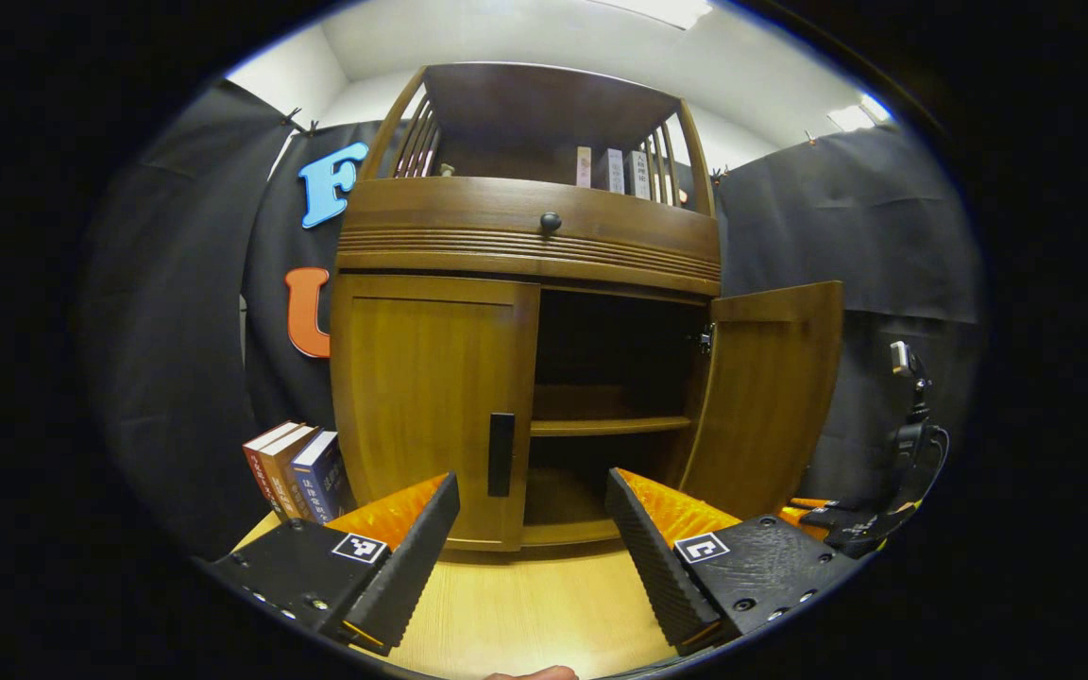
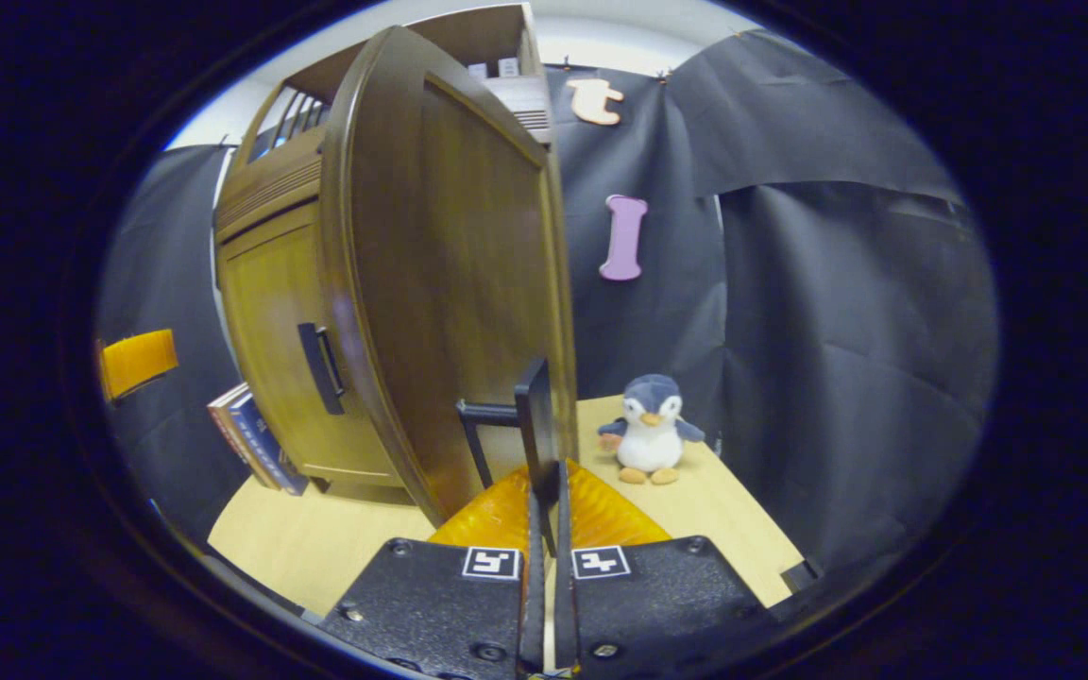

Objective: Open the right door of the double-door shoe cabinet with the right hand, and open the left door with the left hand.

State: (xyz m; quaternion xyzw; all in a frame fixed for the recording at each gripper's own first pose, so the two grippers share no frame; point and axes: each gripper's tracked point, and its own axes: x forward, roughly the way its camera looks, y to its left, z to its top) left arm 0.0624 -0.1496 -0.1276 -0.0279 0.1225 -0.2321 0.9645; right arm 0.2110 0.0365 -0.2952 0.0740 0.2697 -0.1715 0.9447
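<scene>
Brown wooden shoe cabinet (image 1: 525, 236) on the desk (image 1: 525, 614): right door (image 1: 771, 397) swung open, left door (image 1: 431, 406) shut.

In the right gripper view the right gripper (image 2: 544, 491) is clenched on the right door's handle (image 2: 536, 425), at the door's free edge. In the left gripper view the left gripper (image 1: 533, 529) hangs released, fingers spread, before the left door's handle (image 1: 501, 453) and apart from it. Books (image 1: 294, 472) lean at the cabinet's left side; a toy penguin (image 2: 648, 430) sits near the desk's back edge, right of the open door.

Left gripper (image 1: 533, 548) fingers spread wide before the shut left door (image 1: 431, 406). Right door (image 1: 771, 397) swung open — books (image 1: 294, 470) stand beside the cabinet (image 1: 525, 236).
</scene>
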